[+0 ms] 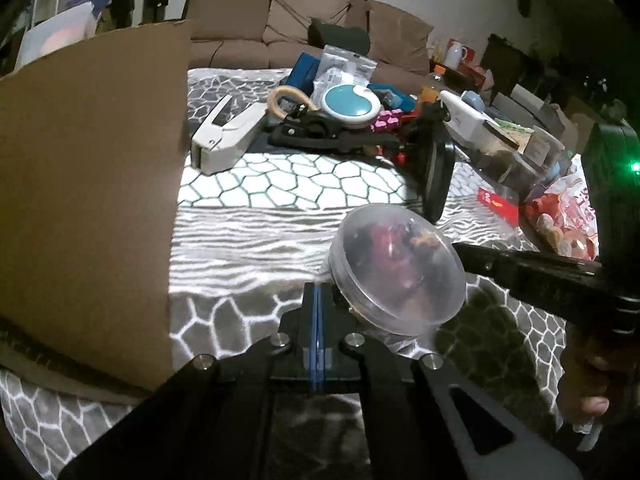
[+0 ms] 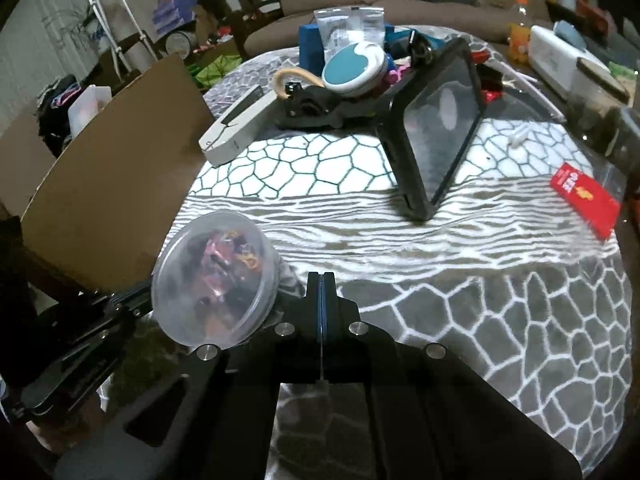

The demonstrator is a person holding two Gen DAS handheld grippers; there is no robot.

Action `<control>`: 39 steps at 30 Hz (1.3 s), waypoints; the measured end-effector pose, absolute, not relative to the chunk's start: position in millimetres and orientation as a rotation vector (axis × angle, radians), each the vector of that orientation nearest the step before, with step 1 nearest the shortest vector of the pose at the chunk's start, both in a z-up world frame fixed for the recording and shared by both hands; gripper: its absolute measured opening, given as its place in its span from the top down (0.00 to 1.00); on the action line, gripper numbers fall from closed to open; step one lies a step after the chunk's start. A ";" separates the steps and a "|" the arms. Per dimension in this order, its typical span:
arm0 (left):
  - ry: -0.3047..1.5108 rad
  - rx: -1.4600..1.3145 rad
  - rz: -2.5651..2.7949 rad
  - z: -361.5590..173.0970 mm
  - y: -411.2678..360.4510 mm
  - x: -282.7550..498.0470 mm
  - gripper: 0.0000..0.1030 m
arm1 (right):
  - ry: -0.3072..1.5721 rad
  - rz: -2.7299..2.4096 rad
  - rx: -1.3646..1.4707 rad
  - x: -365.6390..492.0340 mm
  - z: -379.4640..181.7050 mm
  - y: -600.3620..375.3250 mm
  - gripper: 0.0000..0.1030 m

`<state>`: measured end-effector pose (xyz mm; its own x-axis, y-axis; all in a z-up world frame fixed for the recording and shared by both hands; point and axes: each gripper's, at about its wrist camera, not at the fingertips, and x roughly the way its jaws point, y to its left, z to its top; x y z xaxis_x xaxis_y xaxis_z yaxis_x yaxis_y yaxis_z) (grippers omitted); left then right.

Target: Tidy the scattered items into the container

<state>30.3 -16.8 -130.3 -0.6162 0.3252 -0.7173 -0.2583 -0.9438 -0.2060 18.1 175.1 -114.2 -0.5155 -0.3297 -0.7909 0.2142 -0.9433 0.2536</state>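
Note:
A clear round plastic tub [image 1: 398,266] with colourful small items inside stands tilted on the patterned cloth; it also shows in the right wrist view [image 2: 214,278]. My left gripper [image 1: 317,292] is shut and empty, its tips just left of the tub. My right gripper [image 2: 321,280] is shut and empty, its tips just right of the tub. A brown cardboard box flap [image 1: 88,184] rises at the left, also in the right wrist view [image 2: 116,184]. A pile of scattered items lies at the far side: a white stapler-like tool [image 1: 224,132], a teal-and-white round case [image 1: 350,104].
A black tablet [image 2: 436,124] leans upright mid-table. A red packet [image 2: 586,200] lies at the right. A black tool [image 2: 312,106], wooden ring [image 2: 290,80] and plastic bags [image 2: 350,26] are in the far pile. A brown sofa [image 1: 304,28] stands behind the table.

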 end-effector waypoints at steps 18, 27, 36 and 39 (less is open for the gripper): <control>0.024 -1.034 2.601 -101.9 -3.9 38.7 1.00 | -0.058 -2.527 1.215 29.4 -88.7 165.0 0.97; 0.048 -0.963 2.676 -73.7 -8.3 40.1 1.00 | 0.032 -2.559 1.135 43.7 -58.6 151.3 0.97; 0.091 -0.866 2.764 -37.9 -14.2 46.1 1.00 | 0.015 -2.601 1.057 44.3 -23.9 139.6 0.97; 0.091 -0.834 2.803 -25.9 -20.8 49.6 1.00 | -0.015 -2.595 1.030 41.5 -12.6 134.0 0.97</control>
